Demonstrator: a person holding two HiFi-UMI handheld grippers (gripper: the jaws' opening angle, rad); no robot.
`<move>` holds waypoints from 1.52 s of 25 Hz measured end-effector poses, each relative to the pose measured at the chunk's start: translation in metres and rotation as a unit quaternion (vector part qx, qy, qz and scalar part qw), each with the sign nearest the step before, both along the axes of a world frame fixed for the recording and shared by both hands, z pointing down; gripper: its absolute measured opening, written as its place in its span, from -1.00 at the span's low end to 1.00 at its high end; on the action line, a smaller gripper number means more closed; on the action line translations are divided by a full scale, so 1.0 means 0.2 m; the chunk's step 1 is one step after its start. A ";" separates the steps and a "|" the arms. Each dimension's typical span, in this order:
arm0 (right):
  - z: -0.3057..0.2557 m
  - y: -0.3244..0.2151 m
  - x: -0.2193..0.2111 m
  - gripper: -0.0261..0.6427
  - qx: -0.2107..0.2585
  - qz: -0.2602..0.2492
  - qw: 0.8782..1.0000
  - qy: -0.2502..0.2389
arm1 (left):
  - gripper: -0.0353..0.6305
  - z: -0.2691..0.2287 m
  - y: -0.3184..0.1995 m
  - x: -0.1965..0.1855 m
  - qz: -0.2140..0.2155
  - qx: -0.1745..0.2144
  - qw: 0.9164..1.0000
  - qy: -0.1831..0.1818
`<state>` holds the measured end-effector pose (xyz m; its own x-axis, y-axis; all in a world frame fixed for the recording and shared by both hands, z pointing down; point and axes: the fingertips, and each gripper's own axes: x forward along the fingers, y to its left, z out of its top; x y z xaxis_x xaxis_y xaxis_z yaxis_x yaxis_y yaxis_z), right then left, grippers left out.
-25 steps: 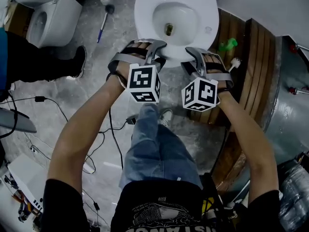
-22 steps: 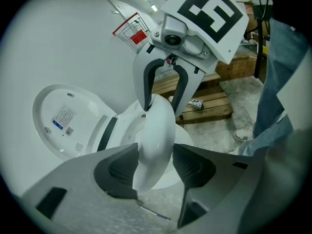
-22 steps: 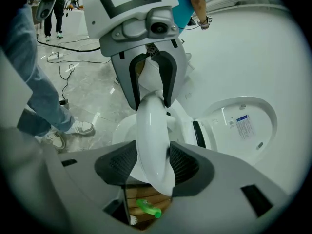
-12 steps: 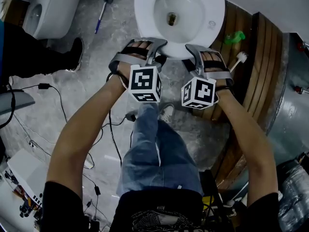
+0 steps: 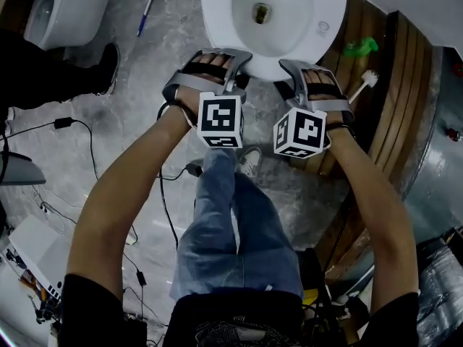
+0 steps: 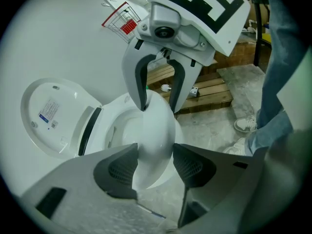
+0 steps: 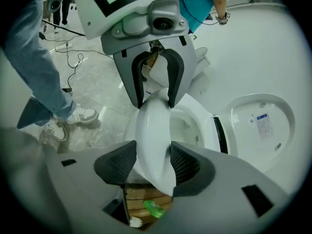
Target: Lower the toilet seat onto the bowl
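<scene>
The white toilet seat [image 5: 217, 20] lies flat on the bowl, seen from above in the head view. The lid [image 6: 48, 116] stands raised behind it, also in the right gripper view [image 7: 263, 126]. My left gripper [image 5: 241, 65] and my right gripper [image 5: 288, 74] sit side by side at the seat's front rim. In the left gripper view the rim [image 6: 156, 130] runs between the widely spread pads of my left gripper [image 6: 155, 162]. The right gripper [image 7: 153, 162] straddles the rim [image 7: 153, 130] the same way, its jaws at their widest.
A second white toilet [image 5: 65, 6] stands at the upper left, with a blue-handled brush [image 5: 148, 9] on the grey floor. Wooden steps [image 5: 376, 100] to the right hold a green object [image 5: 360, 47] and a white brush [image 5: 367, 78]. Cables [image 5: 72, 129] trail left.
The toilet has slid upward in the head view as the camera shifted. Both grippers stay at the seat's front rim, a little higher in the frame.
</scene>
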<state>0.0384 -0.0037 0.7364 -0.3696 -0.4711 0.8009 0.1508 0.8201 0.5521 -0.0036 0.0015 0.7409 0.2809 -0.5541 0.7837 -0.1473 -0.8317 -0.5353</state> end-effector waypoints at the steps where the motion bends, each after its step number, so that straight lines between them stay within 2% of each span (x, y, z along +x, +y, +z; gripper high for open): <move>1: 0.02 0.00 0.00 -0.26 -0.002 -0.001 1.000 0.002 | -0.23 0.02 0.00 0.00 0.000 0.000 1.000 -0.006; 7: 0.15 0.01 0.02 -0.26 -0.015 -0.015 1.000 0.007 | -0.23 0.15 0.01 0.00 0.007 -0.010 1.000 -0.017; 11: 0.23 0.01 0.02 -0.26 -0.040 -0.015 0.999 0.015 | -0.24 0.23 0.01 0.01 0.002 -0.034 0.999 -0.018; 19: 0.30 0.01 0.01 -0.33 -0.115 0.029 0.993 0.026 | -0.24 0.33 0.01 0.01 -0.017 -0.107 0.994 -0.034; 25: 0.21 0.02 -0.01 -0.45 -0.156 0.097 0.983 -0.026 | -0.24 0.32 0.03 0.02 -0.050 -0.134 0.989 -0.020; 28: 0.13 0.01 0.00 -0.49 -0.175 0.138 0.973 -0.063 | -0.24 0.26 0.04 0.03 -0.071 -0.142 0.987 0.002; 33: -0.07 0.01 0.01 -0.59 -0.207 0.210 0.946 -0.132 | -0.24 0.05 0.07 0.07 -0.122 -0.155 0.977 0.075; 38: -0.34 -0.06 0.00 -0.66 -0.196 0.258 0.928 -0.182 | -0.26 -0.21 0.02 0.07 -0.186 -0.148 0.961 0.142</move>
